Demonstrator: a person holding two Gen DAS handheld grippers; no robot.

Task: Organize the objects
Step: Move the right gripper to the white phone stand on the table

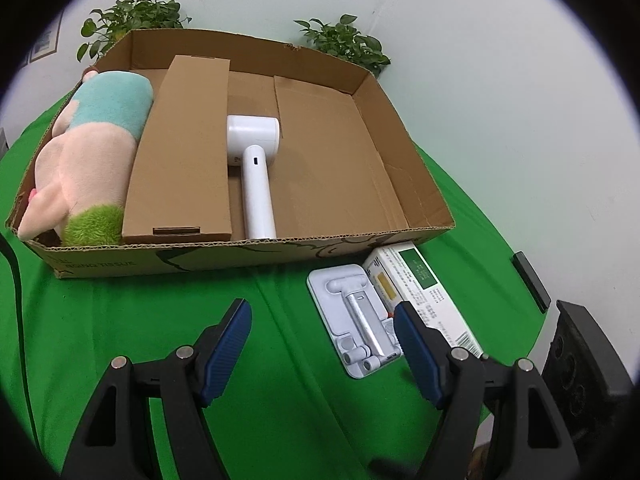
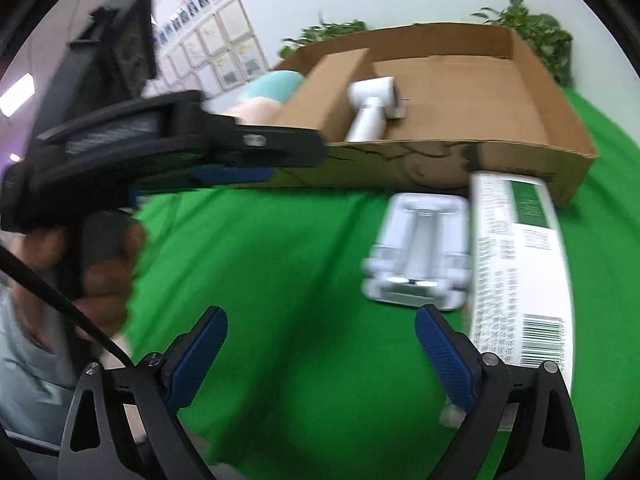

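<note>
Sitting in the upper middle of the left wrist view, a big cardboard box (image 1: 400,168) is resting on the green worktop (image 1: 160,320). A stuffed toy (image 1: 84,152) is lying at the box's left side. A brown cardboard piece (image 1: 184,152) is leaning beside the toy. A white hair dryer (image 1: 256,160) is lying in the middle of the box with its handle pointing toward the near wall.

Outside the box, at the lower right of this view, a white phone stand (image 1: 356,320) is lying flat on the worktop. A white and green carton (image 1: 420,280) is lying just beside it on the right, close to the box's near wall.

The left tongs (image 1: 324,336) are hanging low over the worktop with their blue pads spread wide and nothing between them. The right pad is showing in front of the phone stand's edge.

In the right wrist view, the right tongs (image 2: 320,344) are also spread wide and holding nothing. This view is blurry. The phone stand (image 2: 420,252) and the carton (image 2: 520,264) are showing at the middle right. A hand (image 2: 100,272) is gripping the other tool at the left.

Green plants (image 1: 344,40) are standing behind the box.
</note>
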